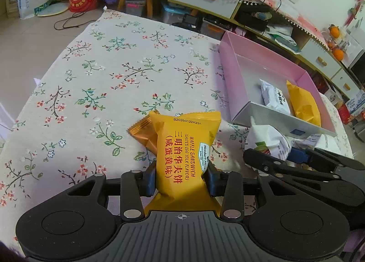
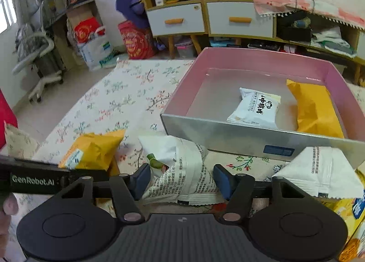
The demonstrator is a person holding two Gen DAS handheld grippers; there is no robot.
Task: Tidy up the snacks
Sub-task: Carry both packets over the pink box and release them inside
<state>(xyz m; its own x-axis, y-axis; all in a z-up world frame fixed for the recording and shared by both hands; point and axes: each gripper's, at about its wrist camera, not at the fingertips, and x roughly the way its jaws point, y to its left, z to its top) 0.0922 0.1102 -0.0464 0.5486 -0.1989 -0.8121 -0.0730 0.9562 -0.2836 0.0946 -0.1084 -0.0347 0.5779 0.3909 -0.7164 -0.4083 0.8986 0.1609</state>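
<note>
Right wrist view, pink box (image 2: 262,62) holding white packet (image 2: 256,108), yellow packet (image 2: 316,109)

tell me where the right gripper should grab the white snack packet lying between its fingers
Grip the white snack packet across its puffy middle, approaching from the near side. The right gripper is open with fingers already flanking both sides; the crimped ends are flat and flimsy.

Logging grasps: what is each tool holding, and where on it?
Left tool: shut on the yellow waffle packet, across its lower middle. Right tool: open around the white packet, nothing held.
</note>
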